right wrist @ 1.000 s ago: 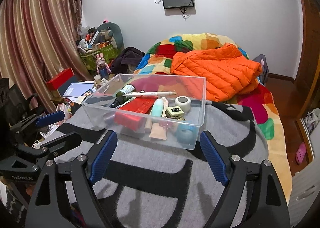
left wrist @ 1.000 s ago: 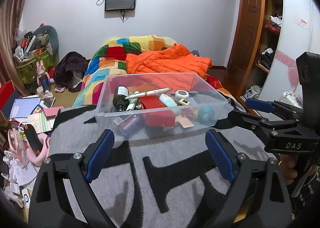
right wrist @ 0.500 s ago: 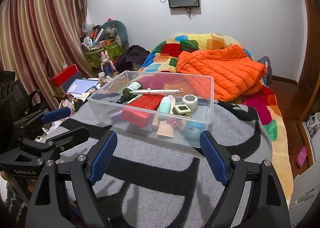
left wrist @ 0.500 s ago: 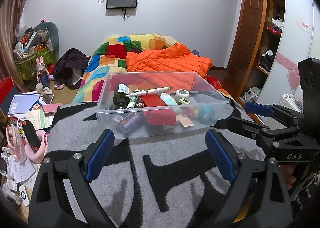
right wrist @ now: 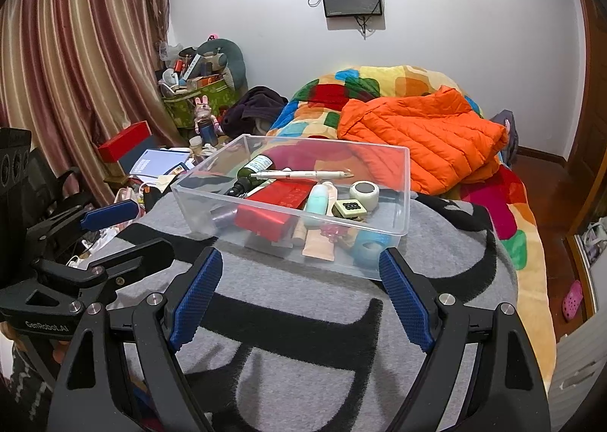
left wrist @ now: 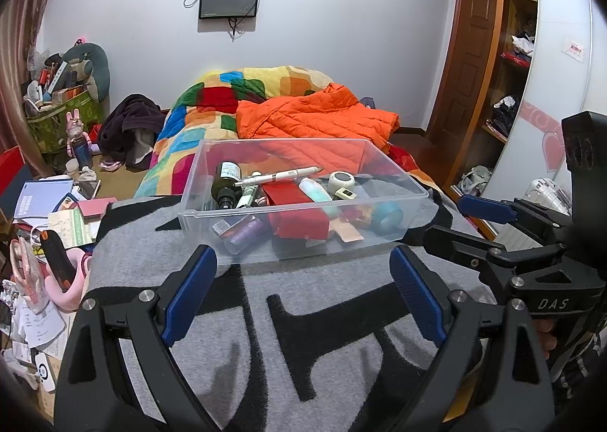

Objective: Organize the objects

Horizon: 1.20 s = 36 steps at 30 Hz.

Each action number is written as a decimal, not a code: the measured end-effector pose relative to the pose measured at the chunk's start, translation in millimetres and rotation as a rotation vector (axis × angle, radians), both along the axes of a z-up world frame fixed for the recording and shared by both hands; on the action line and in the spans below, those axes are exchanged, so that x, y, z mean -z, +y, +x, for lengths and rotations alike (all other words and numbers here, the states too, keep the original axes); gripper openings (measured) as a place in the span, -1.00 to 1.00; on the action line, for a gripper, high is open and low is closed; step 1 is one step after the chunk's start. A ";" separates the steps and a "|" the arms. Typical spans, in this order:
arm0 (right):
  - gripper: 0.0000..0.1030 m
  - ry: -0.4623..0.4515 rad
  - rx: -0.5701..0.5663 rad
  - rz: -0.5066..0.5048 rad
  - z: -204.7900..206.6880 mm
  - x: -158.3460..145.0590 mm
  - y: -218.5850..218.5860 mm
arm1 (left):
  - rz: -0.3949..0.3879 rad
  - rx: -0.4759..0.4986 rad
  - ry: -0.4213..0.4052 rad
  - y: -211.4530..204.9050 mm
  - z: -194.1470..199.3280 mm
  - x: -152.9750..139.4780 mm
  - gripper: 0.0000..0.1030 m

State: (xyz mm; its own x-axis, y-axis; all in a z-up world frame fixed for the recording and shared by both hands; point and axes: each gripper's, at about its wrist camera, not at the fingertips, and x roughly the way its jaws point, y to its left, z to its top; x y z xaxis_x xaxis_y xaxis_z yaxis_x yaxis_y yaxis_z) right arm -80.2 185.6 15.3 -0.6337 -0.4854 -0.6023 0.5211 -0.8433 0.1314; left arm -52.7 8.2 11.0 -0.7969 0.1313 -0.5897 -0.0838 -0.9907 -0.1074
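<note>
Both cameras had drawn back slightly since a second earlier, the clear bin [left wrist: 303, 204] sitting smaller and farther off on the grey blanket [left wrist: 341, 299], its contents unmoved; sorting looked finished or paused. The left gripper [left wrist: 303, 295] and right gripper [right wrist: 299, 295] hung wide open, fingers [right wrist: 195, 299] holding nothing.

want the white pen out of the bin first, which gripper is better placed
Marginally the right gripper: open, empty, the white pen straight ahead. The left gripper is also open and facing the clear bin.
</note>
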 end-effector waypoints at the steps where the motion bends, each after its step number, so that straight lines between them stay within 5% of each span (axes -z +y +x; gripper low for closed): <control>1: 0.60 0.000 0.001 0.000 0.0 0.0 0.0 | 0.000 0.001 0.000 0.3 0.0 -0.2 0.81; 36: 0.61 -0.016 -0.010 0.002 3.8 7.0 -5.2 | 0.028 0.017 -0.017 1.1 2.1 1.1 0.81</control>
